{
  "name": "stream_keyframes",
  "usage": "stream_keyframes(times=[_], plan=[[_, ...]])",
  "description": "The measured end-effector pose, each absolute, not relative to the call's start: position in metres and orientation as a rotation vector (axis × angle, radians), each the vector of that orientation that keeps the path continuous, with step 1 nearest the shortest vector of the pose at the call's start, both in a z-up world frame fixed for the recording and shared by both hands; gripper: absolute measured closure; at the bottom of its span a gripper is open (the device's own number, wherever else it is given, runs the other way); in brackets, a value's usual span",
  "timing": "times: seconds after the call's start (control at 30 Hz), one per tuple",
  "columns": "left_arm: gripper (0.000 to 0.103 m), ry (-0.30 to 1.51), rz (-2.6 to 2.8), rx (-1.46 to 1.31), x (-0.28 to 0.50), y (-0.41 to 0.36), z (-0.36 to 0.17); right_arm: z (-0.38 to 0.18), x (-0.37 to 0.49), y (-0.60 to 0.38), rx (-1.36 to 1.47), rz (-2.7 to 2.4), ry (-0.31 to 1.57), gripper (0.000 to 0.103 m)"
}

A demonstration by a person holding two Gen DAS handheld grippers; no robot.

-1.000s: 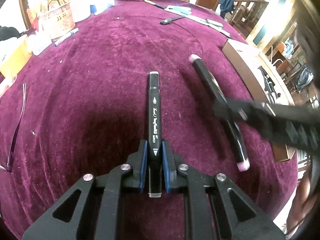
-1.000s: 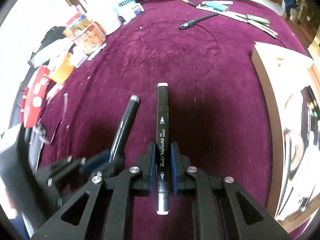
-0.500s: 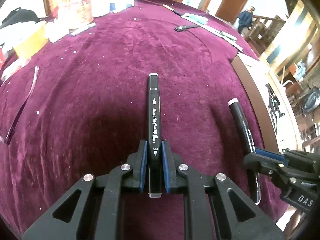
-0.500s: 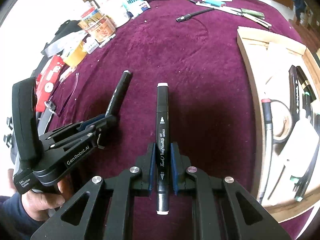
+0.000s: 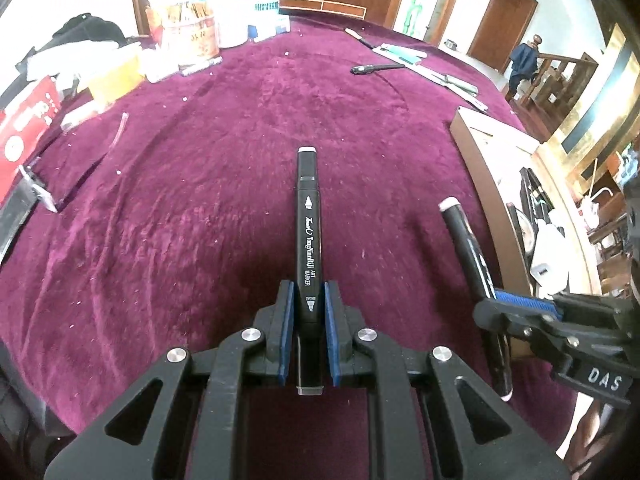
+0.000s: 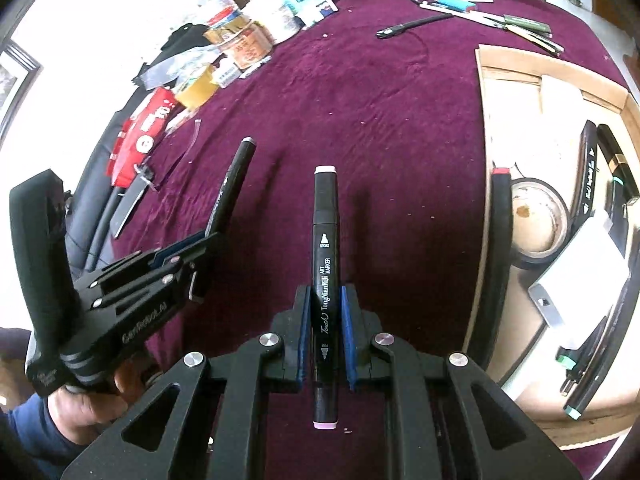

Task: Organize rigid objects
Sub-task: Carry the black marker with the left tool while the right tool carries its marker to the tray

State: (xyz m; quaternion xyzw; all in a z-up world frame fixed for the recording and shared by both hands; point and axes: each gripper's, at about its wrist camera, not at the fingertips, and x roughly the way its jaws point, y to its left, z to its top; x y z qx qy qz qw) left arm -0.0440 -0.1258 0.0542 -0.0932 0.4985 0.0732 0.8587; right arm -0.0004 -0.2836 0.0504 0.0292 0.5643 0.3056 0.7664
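Note:
My left gripper is shut on a black art marker with a white end cap, held above the purple tablecloth. My right gripper is shut on a second black art marker with a pale pink cap. Each gripper shows in the other view: the right one with its marker at the right, the left one with its marker at the left. A wooden tray lies to the right, holding markers, a tape roll and white items.
A black pen and several pens and tools lie at the far side of the tablecloth. Jars, boxes and a red packet crowd the far left. The table edge runs beyond the tray on the right.
Both grippers have kept their markers and moved right, toward the tray. The right gripper, blurred across the left view one second ago, now sits low at its right side.

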Motion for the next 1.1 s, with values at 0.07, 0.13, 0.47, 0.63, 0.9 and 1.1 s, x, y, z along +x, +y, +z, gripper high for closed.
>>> stream_keyframes(times=[0.07, 0.13, 0.47, 0.63, 0.9, 1.1], plan=[[0.091, 1.036, 0.157, -0.191, -0.05, -0.125, 0.059, 0.056, -0.003, -0.283, 0.074, 0.668, 1.213, 0.09], [0.091, 1.012, 0.154, -0.191, -0.053, -0.122, 0.065, 0.062, -0.005, -0.282, 0.071, 0.652, 1.19, 0.09], [0.091, 0.922, 0.066, -0.203, -0.058, -0.104, 0.086, 0.075, -0.011, -0.28, 0.141, 0.554, 1.154, 0.09], [0.091, 0.91, 0.054, -0.219, -0.061, -0.086, 0.088, 0.076, -0.016, -0.27, 0.147, 0.534, 1.136, 0.09], [0.091, 0.892, -0.018, -0.186, -0.058, -0.085, 0.092, 0.075, -0.019, -0.261, 0.157, 0.497, 1.128, 0.09], [0.091, 0.895, -0.096, -0.17, -0.048, -0.104, 0.094, 0.083, -0.021, -0.281, 0.19, 0.436, 1.107, 0.09]])
